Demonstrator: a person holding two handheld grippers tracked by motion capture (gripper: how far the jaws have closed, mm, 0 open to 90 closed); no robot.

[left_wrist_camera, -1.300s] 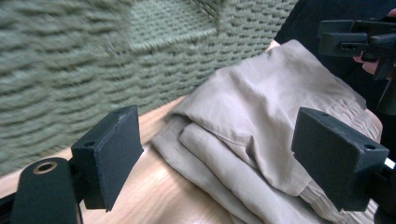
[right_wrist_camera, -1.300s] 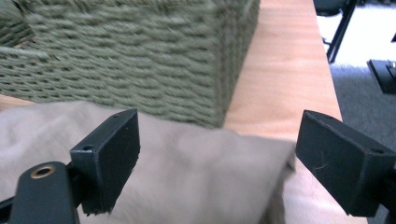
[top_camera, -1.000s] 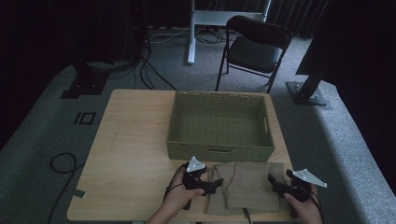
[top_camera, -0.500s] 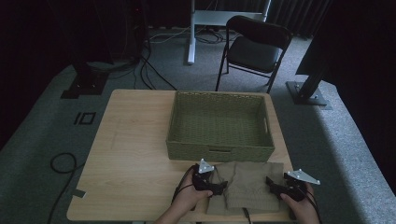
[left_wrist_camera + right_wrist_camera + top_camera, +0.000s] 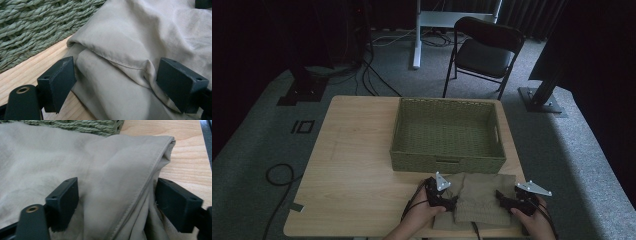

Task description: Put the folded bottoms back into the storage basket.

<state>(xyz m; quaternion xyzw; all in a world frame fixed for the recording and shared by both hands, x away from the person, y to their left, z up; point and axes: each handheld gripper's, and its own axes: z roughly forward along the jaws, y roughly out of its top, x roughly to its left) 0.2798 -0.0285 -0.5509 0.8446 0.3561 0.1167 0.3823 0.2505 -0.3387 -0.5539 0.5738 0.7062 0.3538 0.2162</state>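
Observation:
A folded beige cloth lies on the wooden table, just in front of a green woven basket. My left gripper is at the cloth's left edge. In the left gripper view it stands open, with the folded cloth edge between its pads. My right gripper is at the cloth's right edge. In the right gripper view its jaws have just been closing, and the hemmed fold of the cloth lies between them without being pinched.
The basket is empty, and its front wall stands close behind the cloth. The table's near edge lies right below both hands. A black folding chair and stand bases are on the floor beyond the table.
My left gripper has slid right, from beside the cloth onto its left edge. My right gripper has stayed at the right edge.

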